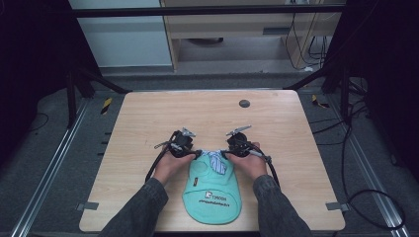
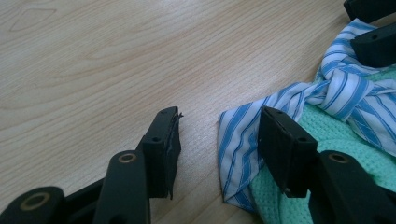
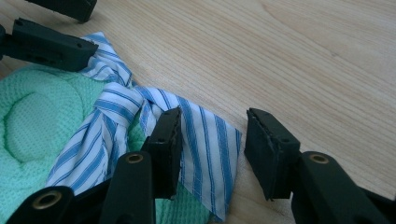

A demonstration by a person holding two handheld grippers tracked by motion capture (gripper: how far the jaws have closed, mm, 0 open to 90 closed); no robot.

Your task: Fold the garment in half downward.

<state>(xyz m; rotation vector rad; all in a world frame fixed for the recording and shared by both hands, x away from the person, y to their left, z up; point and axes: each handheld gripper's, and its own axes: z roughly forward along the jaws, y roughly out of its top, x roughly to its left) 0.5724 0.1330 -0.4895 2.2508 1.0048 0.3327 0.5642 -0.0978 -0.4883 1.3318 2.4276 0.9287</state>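
I see green bib at table's 6 o'clock edge, striped tie at bib's 12. Left gripper spread, right gripper spread, both straddling tie ends, nothing pinched.

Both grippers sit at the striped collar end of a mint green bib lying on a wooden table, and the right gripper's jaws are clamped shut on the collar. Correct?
Not quite: in the right gripper view the right gripper stands open over the striped collar, pressing nothing. The rest holds.
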